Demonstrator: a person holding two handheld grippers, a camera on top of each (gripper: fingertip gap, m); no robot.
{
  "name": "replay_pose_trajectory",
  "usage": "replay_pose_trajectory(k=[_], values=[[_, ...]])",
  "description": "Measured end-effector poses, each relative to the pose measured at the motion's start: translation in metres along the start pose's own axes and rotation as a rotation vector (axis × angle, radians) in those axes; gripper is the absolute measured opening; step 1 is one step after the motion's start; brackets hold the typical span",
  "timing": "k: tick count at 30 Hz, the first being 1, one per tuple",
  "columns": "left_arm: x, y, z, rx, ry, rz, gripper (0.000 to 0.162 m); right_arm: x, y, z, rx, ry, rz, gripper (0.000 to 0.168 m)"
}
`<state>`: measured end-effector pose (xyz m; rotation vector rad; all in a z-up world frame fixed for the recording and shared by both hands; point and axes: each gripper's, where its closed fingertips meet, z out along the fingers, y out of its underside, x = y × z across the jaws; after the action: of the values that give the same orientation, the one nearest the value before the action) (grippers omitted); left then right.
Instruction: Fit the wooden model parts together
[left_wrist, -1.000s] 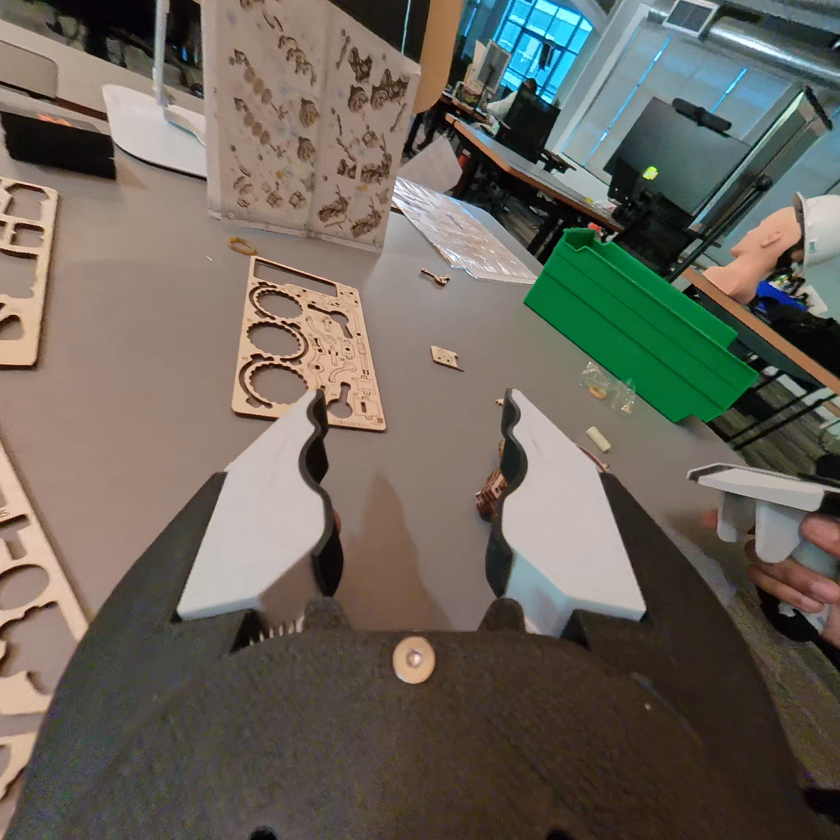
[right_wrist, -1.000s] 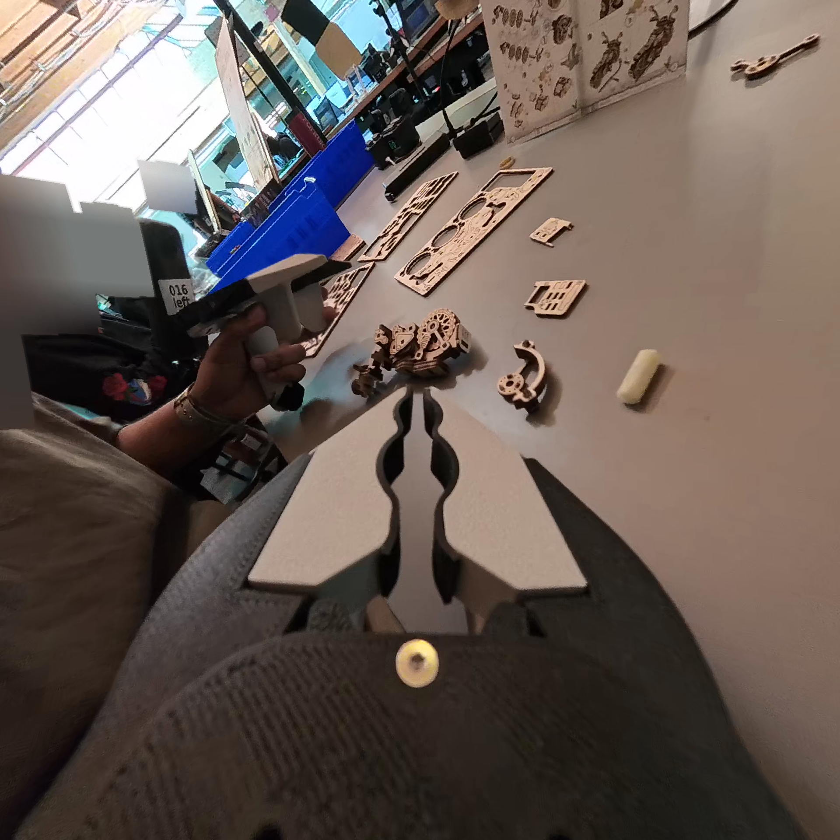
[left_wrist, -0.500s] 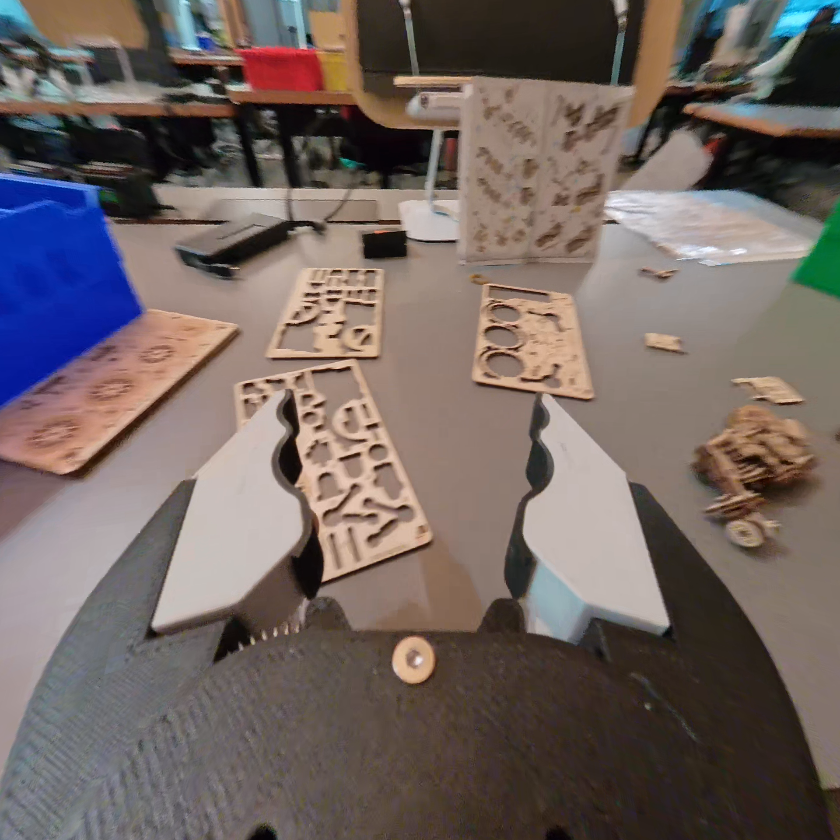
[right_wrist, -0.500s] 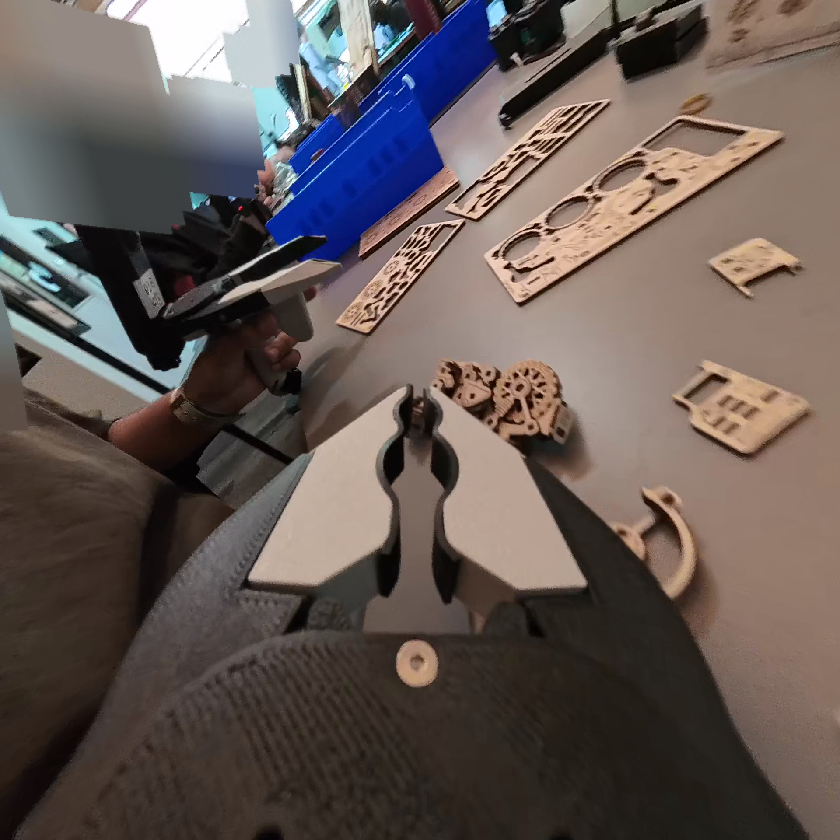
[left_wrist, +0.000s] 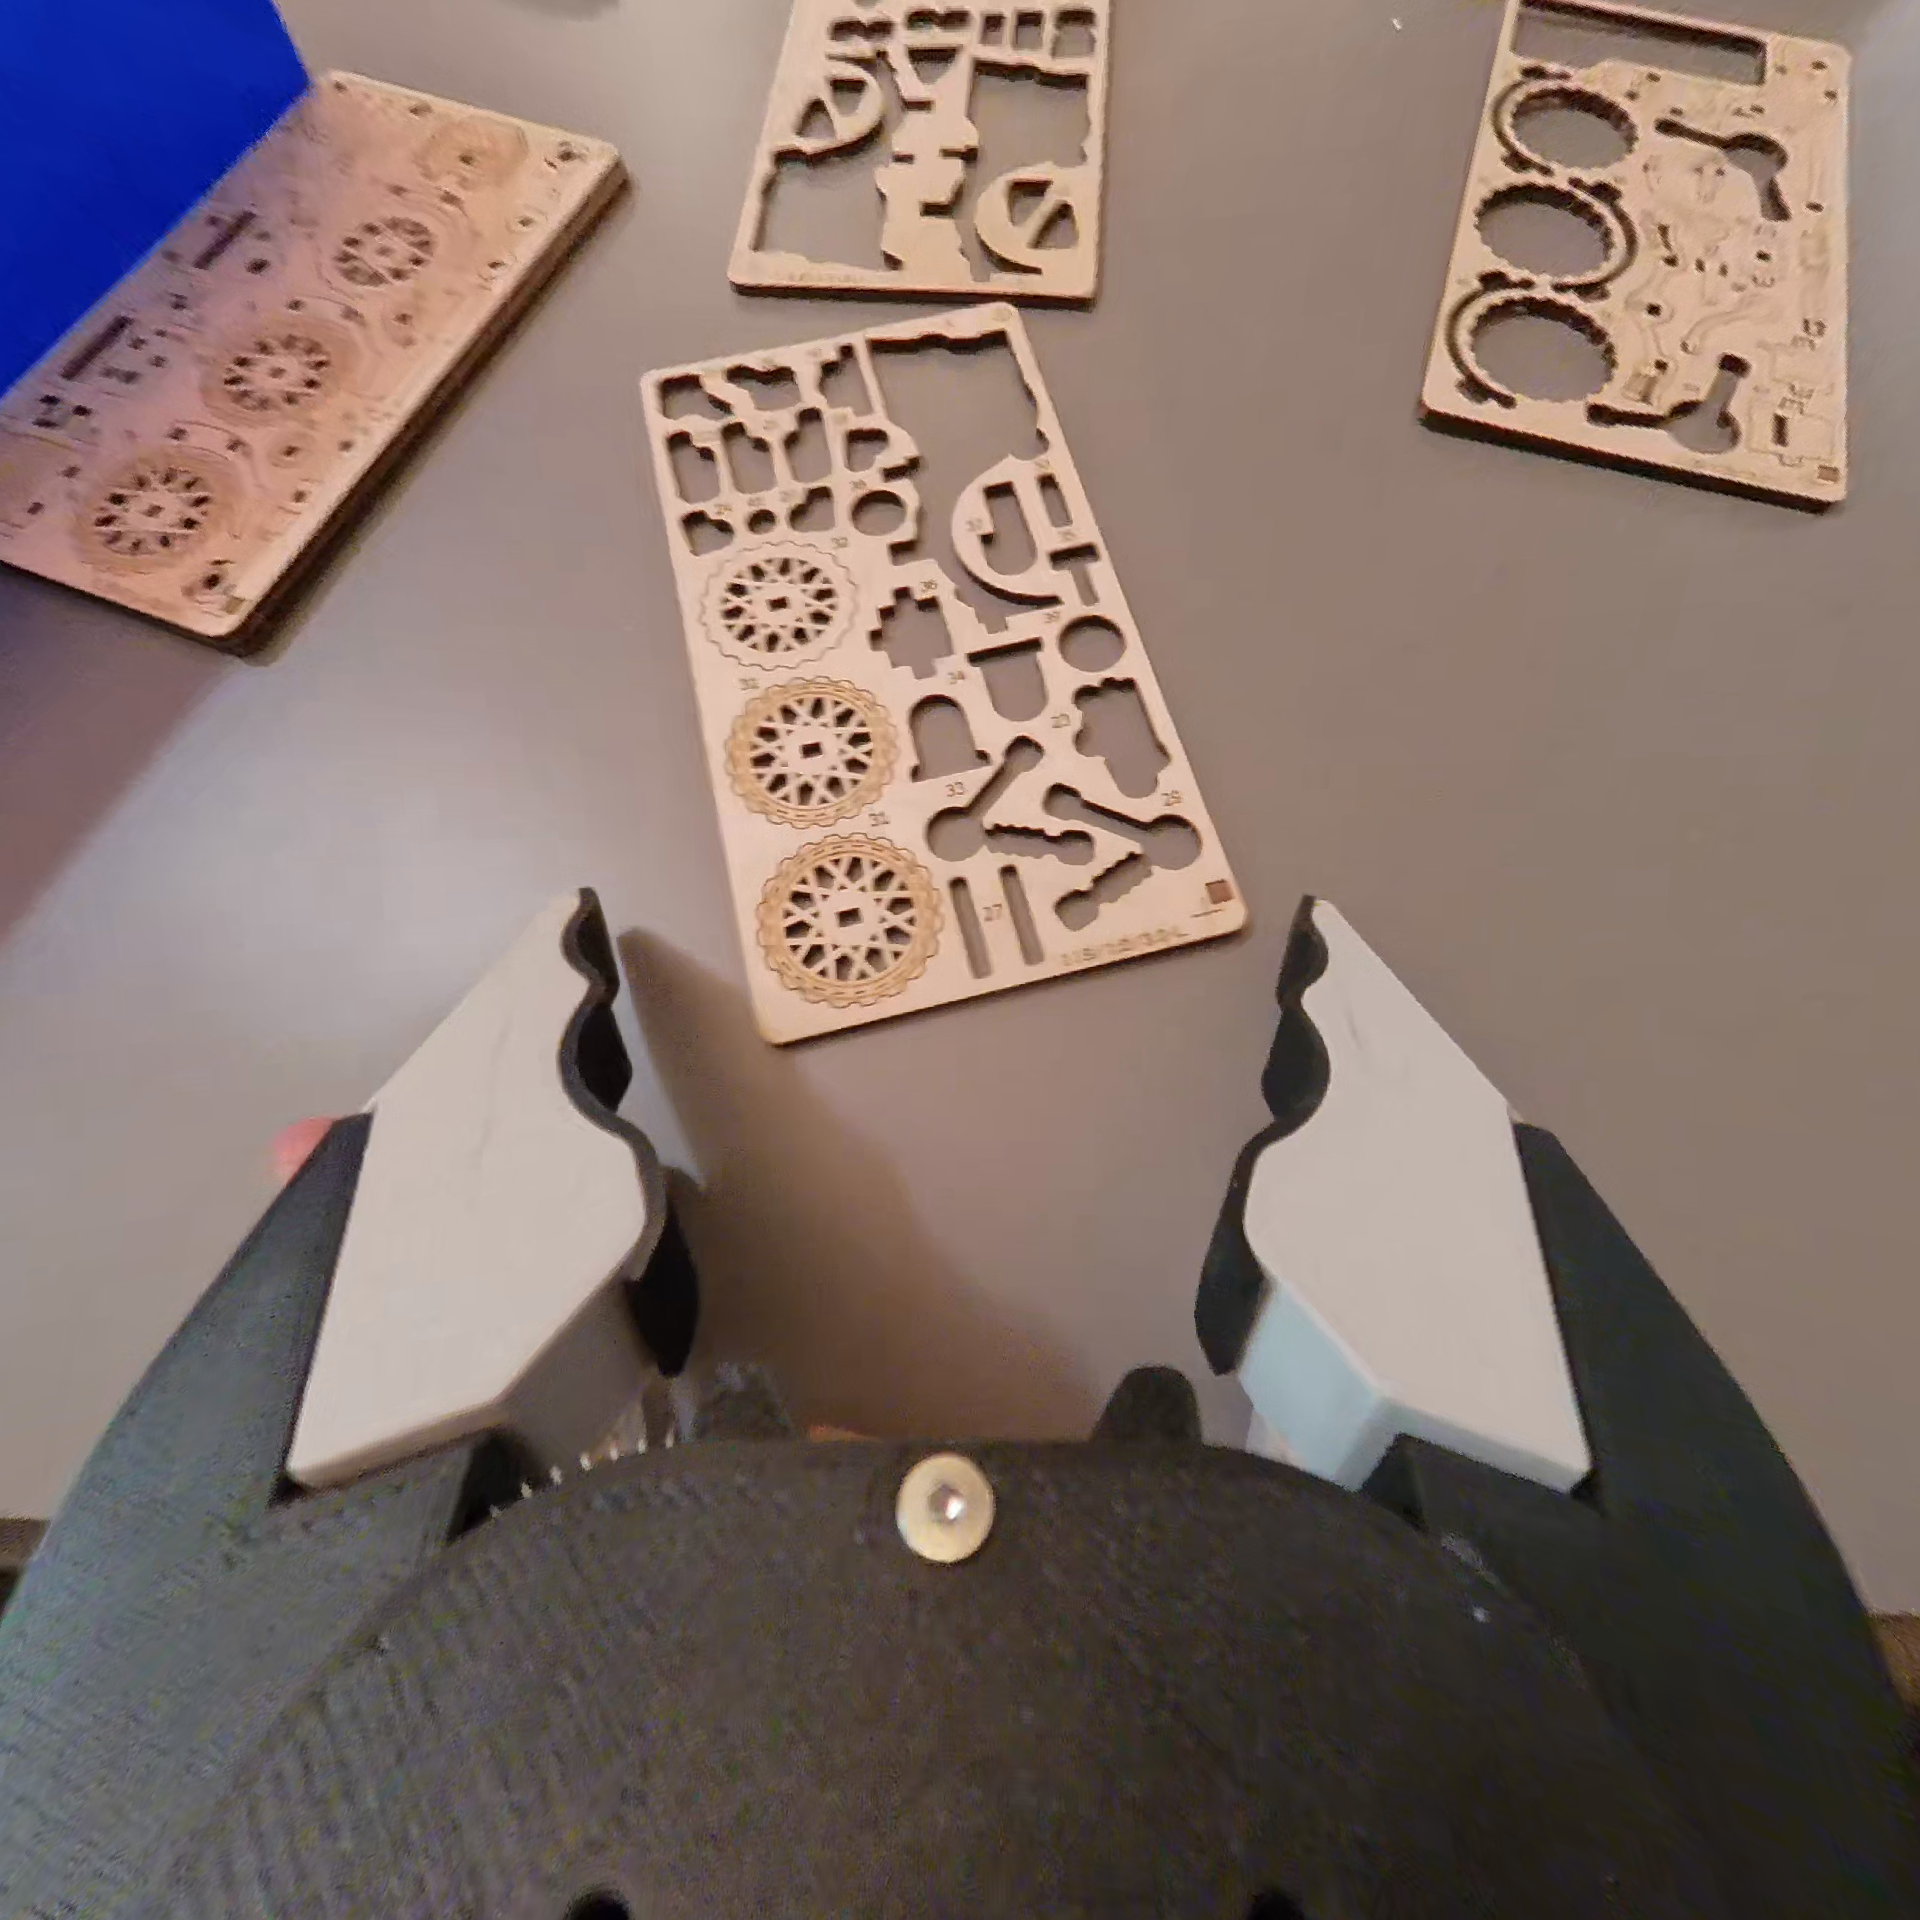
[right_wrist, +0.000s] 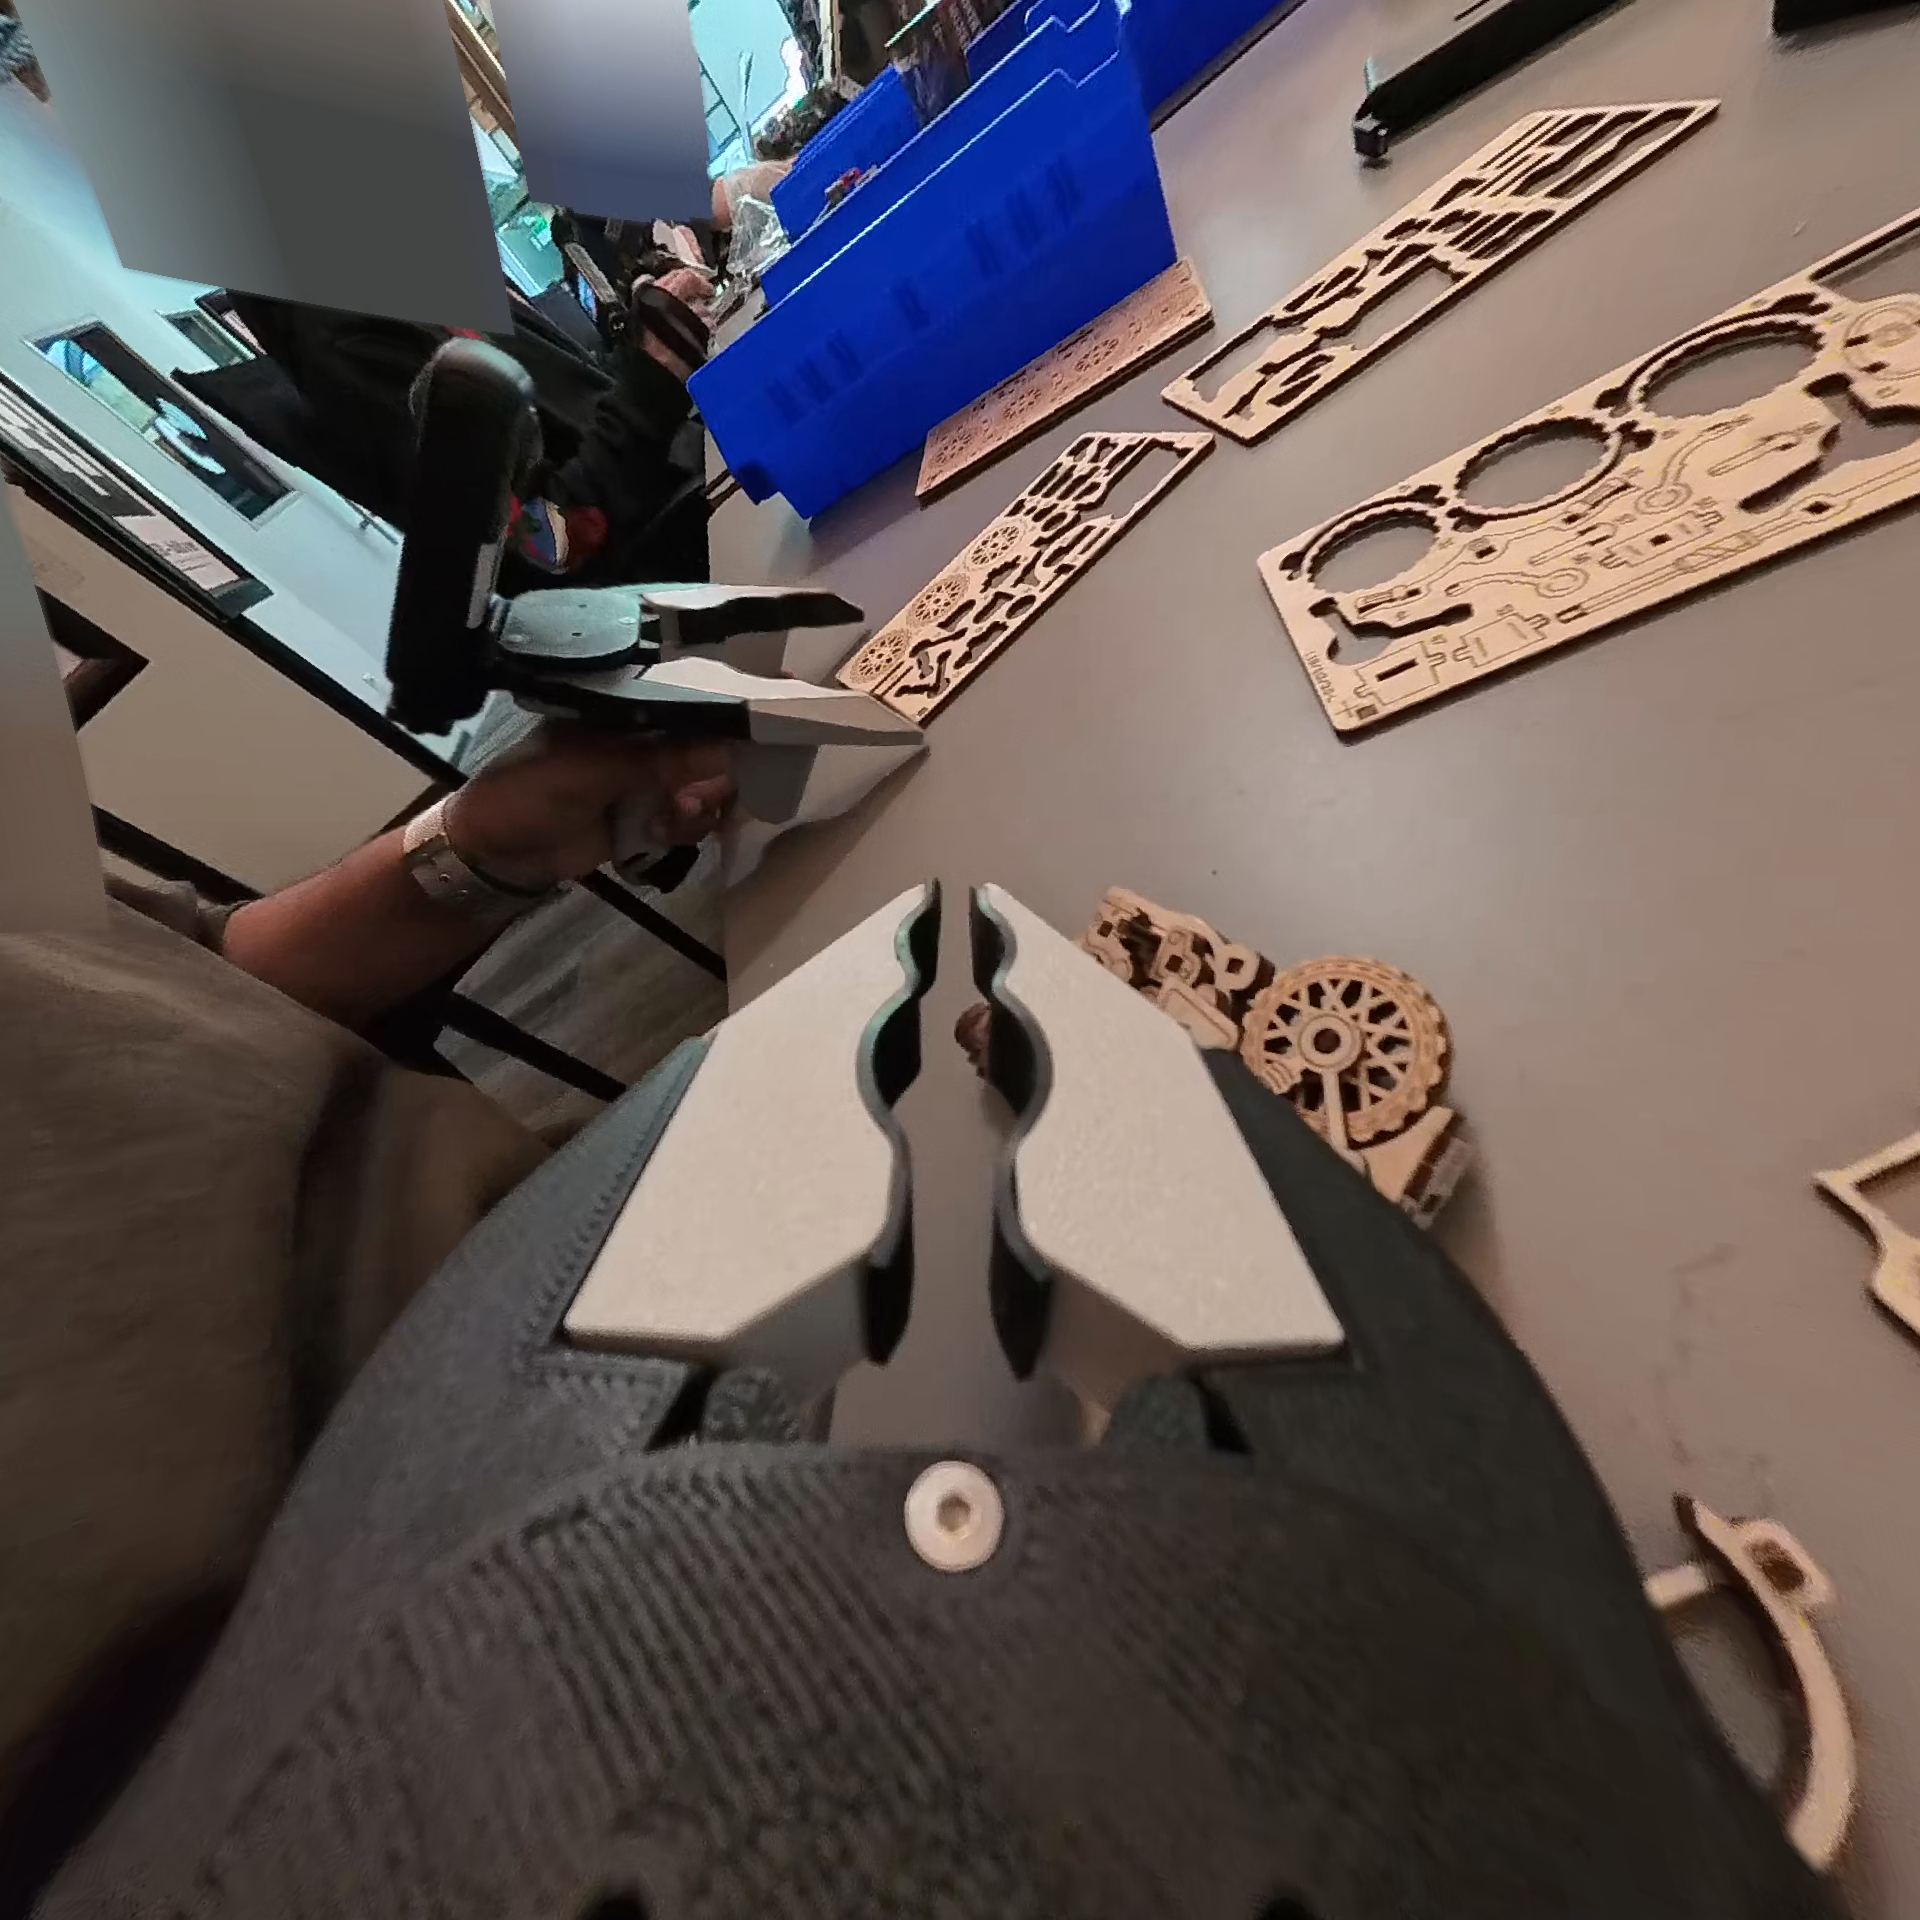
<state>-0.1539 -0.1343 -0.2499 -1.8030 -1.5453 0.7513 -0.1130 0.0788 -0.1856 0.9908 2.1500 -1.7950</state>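
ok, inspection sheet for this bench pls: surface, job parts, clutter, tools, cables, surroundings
Surface: grey table, flat.
Job's things: wheel sheet ahead of left tool; punched sheets; sheet stack; part-built model; curved piece.
Clutter: blue bin.
Tools: left tool open, empty; right tool shut, nothing seen held.
Cables: nothing seen.
Surroundings: person's hand; other desks behind.

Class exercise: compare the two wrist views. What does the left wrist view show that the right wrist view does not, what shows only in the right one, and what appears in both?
Left wrist view only: little beyond the open left tool seen from behind.

Right wrist view only: the nearly shut right tool, the half-built wooden model, a loose curved piece, and the person's hand.

Both: the spoked-wheel sheet, the blue bin, and the grey table.
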Motion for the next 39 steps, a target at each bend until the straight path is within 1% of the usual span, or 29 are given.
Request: replay_pose_trajectory(k=[2, 4, 8, 10, 11, 13, 20, 25, 29, 30, 31, 33, 36, 38, 39], values=[[0.012, -0.006, -0.001, 0.007, 0.062, -0.021, 0.116, 0.002, 0.001, -0.005, 0.009, 0.016, 0.007, 0.004], [0.019, -0.011, 0.0, 0.015, 0.095, -0.024, 0.116, 0.004, 0.002, -0.011, 0.024, 0.035, 0.015, 0.004], [0.013, -0.01, 0.014, -0.029, 0.047, 0.036, 0.119, 0.006, 0.003, -0.026, 0.056, 0.08, 0.025, 0.004], [0.014, -0.011, 0.018, -0.05, 0.057, 0.039, 0.119, 0.007, 0.004, -0.032, 0.07, 0.099, 0.03, 0.004], [0.015, -0.011, 0.018, -0.055, 0.066, 0.041, 0.116, 0.007, 0.004, -0.035, 0.076, 0.108, 0.031, 0.004], [0.018, -0.013, 0.017, -0.051, 0.081, 0.036, 0.1, 0.007, 0.005, -0.04, 0.088, 0.124, 0.03, 0.004], [0.022, -0.015, 0.016, -0.051, 0.104, 0.053, 0.098, 0.003, 0.006, -0.043, 0.091, 0.129, 0.014, 0.004], [0.032, -0.026, 0.002, 0.015, 0.133, 0.055, 0.097, 0.001, 0.006, -0.036, 0.07, 0.119, -0.009, 0.004], [0.039, -0.03, -0.014, 0.042, 0.148, 0.038, 0.096, -0.008, -0.01, -0.023, 0.117, 0.076, 0.005, 0.007], [0.036, -0.031, -0.019, 0.056, 0.133, 0.031, 0.071, -0.016, -0.016, -0.016, 0.126, 0.048, 0.011, 0.009], [0.035, -0.032, -0.023, 0.076, 0.133, 0.024, 0.07, -0.025, -0.019, -0.007, 0.114, 0.018, 0.004, 0.01], [0.036, -0.029, -0.031, 0.072, 0.159, 0.008, 0.072, -0.037, -0.014, 0.015, 0.016, -0.002, -0.066, 0.014], [0.034, -0.021, -0.033, 0.049, 0.184, 0.01, 0.075, -0.043, -0.007, 0.047, -0.149, 0.038, -0.267, 0.02], [0.032, -0.015, -0.029, 0.025, 0.193, 0.023, 0.074, -0.046, -0.005, 0.067, -0.232, 0.065, -0.348, 0.033], [0.035, -0.012, -0.029, 0.013, 0.221, 0.02, 0.071, -0.047, -0.003, 0.076, -0.272, 0.073, -0.361, 0.04]])
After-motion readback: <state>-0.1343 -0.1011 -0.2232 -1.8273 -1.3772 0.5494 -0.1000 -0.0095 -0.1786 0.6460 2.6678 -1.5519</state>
